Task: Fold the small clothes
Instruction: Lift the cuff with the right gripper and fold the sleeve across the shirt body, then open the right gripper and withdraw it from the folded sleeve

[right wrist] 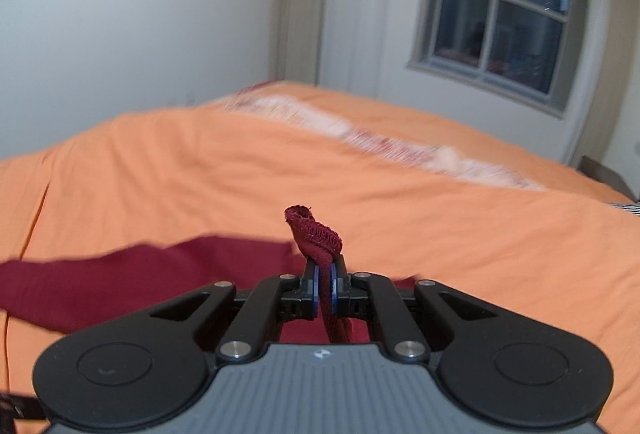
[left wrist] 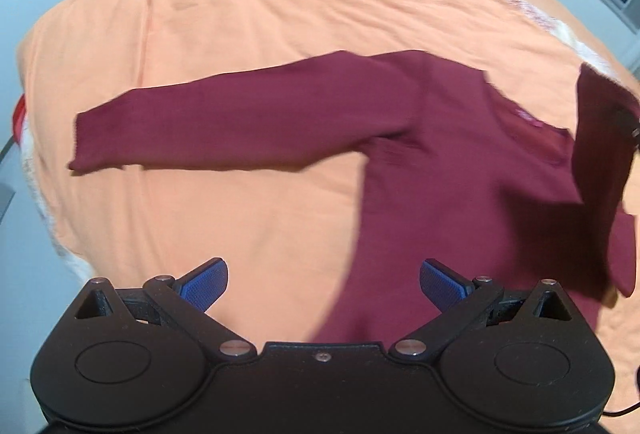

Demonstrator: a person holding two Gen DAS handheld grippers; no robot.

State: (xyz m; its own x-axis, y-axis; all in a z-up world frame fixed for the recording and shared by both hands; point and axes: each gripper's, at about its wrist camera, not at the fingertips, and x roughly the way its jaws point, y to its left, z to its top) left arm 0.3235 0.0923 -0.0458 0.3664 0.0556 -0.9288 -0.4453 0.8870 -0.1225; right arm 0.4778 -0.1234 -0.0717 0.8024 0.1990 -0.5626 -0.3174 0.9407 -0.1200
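Orange bedsheet (left wrist: 240, 33) covers the whole bed, and on it the maroon sweater (left wrist: 460, 153) lies flat, its body running from the left tongs toward the far side of the bed and its one spread sleeve (left wrist: 220, 129) stretched crosswise to the left. That sleeve's long axis lies across the line of the left gripper (left wrist: 324, 280), whose blue pads stand wide apart with nothing between them, above the sheet and the sweater's near edge. At the right of this view the other sleeve (left wrist: 596, 153) hangs lifted off the sheet. The right gripper (right wrist: 325, 290) has its jaws pinched tight on that sleeve's ribbed cuff (right wrist: 316, 234), which sticks up beyond the tips. By my judgement the left hand is the nearer to the flat sleeve, while the right must carry its cuff leftward across the body.
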